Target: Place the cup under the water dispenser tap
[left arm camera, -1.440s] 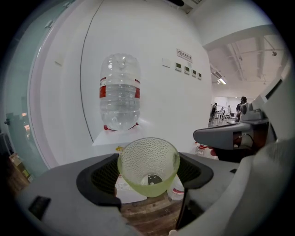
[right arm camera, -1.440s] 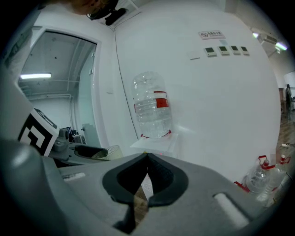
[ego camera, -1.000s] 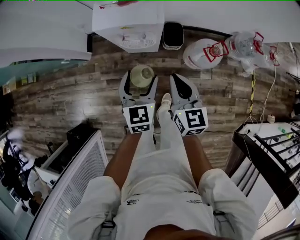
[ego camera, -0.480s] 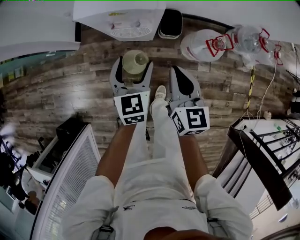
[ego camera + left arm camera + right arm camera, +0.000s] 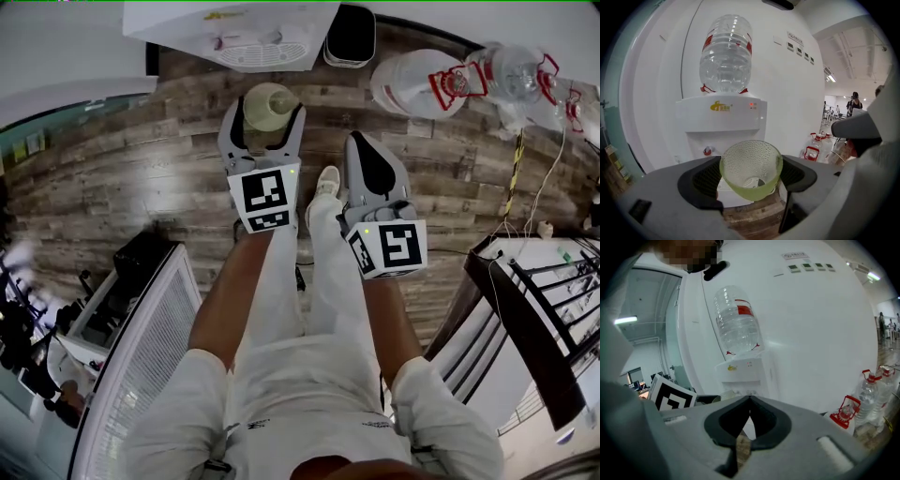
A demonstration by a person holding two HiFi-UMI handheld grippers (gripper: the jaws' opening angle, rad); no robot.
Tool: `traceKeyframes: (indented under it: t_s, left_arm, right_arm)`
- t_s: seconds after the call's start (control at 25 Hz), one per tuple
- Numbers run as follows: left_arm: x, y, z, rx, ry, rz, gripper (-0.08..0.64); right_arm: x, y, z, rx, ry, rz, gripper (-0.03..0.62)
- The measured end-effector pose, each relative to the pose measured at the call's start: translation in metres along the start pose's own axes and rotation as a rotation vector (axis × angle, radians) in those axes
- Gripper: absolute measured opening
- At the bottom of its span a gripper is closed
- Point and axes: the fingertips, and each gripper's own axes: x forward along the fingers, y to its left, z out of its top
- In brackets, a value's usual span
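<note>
A pale green textured cup [image 5: 269, 105] [image 5: 751, 169] is held upright between the jaws of my left gripper [image 5: 264, 120] [image 5: 751, 177], which is shut on it. Ahead stands a white water dispenser [image 5: 246, 28] [image 5: 721, 122] with a clear bottle [image 5: 725, 55] on top, a red tap [image 5: 708, 151] and a drip grille [image 5: 259, 57]. The cup is in front of the dispenser, apart from it. My right gripper [image 5: 367, 165] [image 5: 749, 404] hangs to the right, shut with nothing in it.
A black bin [image 5: 352, 36] stands right of the dispenser. Spare water bottles [image 5: 459, 75] [image 5: 872, 392] with red handles lie on the wooden floor [image 5: 122, 178] at the right. A white louvred unit [image 5: 131, 375] is at the lower left, a black rack [image 5: 534, 309] at the right.
I have stepped nearer the dispenser, which has slid down and to the right in the head view. The left gripper carries the cup forward; the right gripper has dropped back a little.
</note>
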Motion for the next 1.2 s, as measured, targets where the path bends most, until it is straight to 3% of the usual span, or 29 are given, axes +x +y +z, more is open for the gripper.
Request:
traceKeyframes:
  t_s: [0.44,0.88,1.2]
  left_arm:
    - [0.061,0.014,-0.054,0.027,0.019,-0.009,0.374]
    - [0.124,0.021,-0.083,0.058,0.030,-0.015,0.374]
    - [0.155,0.027,-0.099,0.052,0.044,0.007,0.374]
  right_arm:
    - [0.027,-0.020,-0.040,0.008,0.026,-0.016,-0.002]
    - [0.042,-0.047,-0.058,0.022,0.038,-0.048,-0.002]
    - [0.051,-0.053,-0.059,-0.003,0.050,-0.024,-0.002]
